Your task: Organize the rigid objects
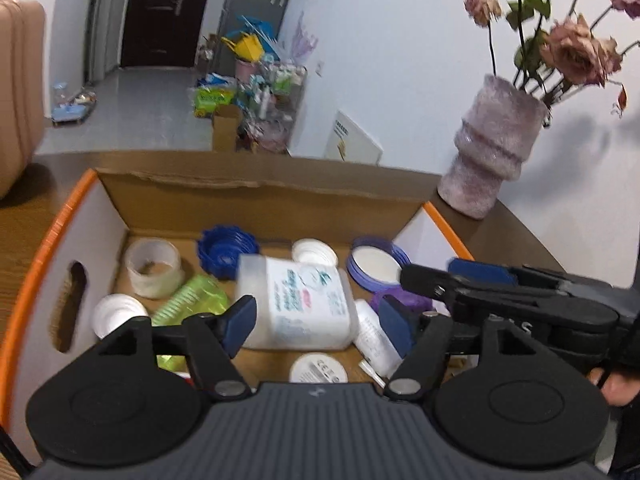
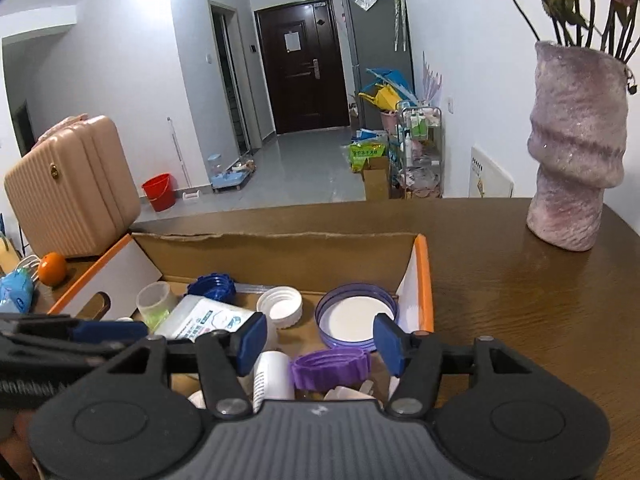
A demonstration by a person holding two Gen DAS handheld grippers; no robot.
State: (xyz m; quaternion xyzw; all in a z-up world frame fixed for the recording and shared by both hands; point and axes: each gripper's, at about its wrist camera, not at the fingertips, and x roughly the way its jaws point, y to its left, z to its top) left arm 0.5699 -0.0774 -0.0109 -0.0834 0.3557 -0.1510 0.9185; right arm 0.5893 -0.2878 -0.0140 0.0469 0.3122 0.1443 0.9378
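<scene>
my left gripper: jaws apart, holding nothing | my right gripper: jaws apart, holding nothing | box on table: 1 white jar lying on its side, 1 blue cap, 1 purple cap, 1 purple lid | 1 vase right of box

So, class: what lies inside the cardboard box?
The cardboard box holds a white jar, blue lid, purple-rimmed lid, white caps and a green comb. Items beneath the jar are hidden.
</scene>
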